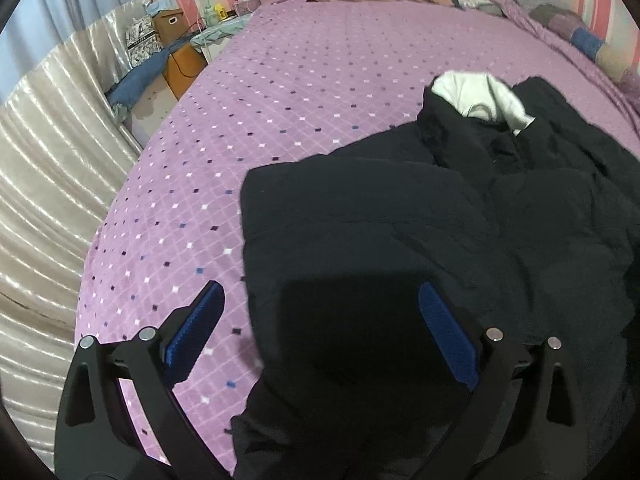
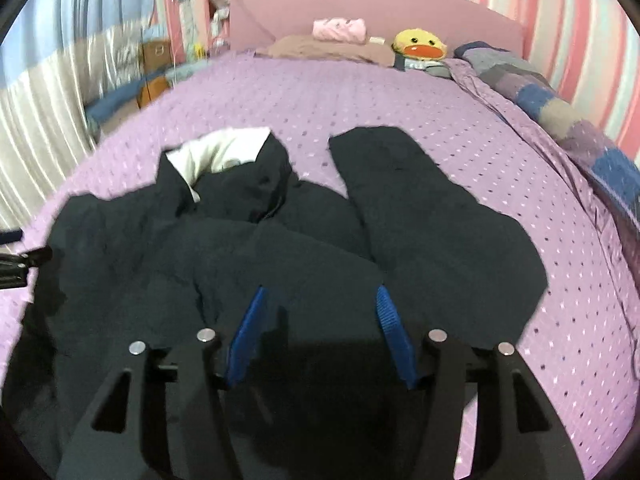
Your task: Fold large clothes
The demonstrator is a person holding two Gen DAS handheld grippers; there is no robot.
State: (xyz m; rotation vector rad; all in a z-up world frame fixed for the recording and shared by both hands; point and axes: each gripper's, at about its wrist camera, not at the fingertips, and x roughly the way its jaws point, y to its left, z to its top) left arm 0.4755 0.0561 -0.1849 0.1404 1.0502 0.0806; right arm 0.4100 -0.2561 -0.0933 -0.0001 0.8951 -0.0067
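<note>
Bed: purple diamond-print bedspread (image 1: 280,100) fills both views; your landmark is the black jacket (image 2: 240,248) lying on it.
Jacket: spread out but rumpled, white lining (image 2: 224,152) showing at the collar end, which points toward the headboard; one sleeve (image 2: 420,216) lies flat on the side of the jacket nearer the striped wall.
Left gripper (image 1: 320,320): your jaws stand wide apart over the jacket's near corner; one blue pad (image 1: 196,332) is off the cloth over bare bedspread, the other over black fabric. Nothing is pinched.
Right gripper (image 2: 320,320): your jaws are partly apart above the jacket's near hem, no fabric pressed between the pads.
Beyond the jacket: a yellow duck plush (image 2: 420,46) and a pink folded cloth (image 2: 340,28) sit past the collar, well apart from it; a patchwork quilt (image 2: 560,112) runs along beyond the sleeve.
Risk, left: closing from here you may nip the bedspread with the hem, since one pad hangs off the jacket's edge.
Risk, right: a bite in the middle of the wrinkled hem may catch only the top layer, so the fold drags crooked.
</note>
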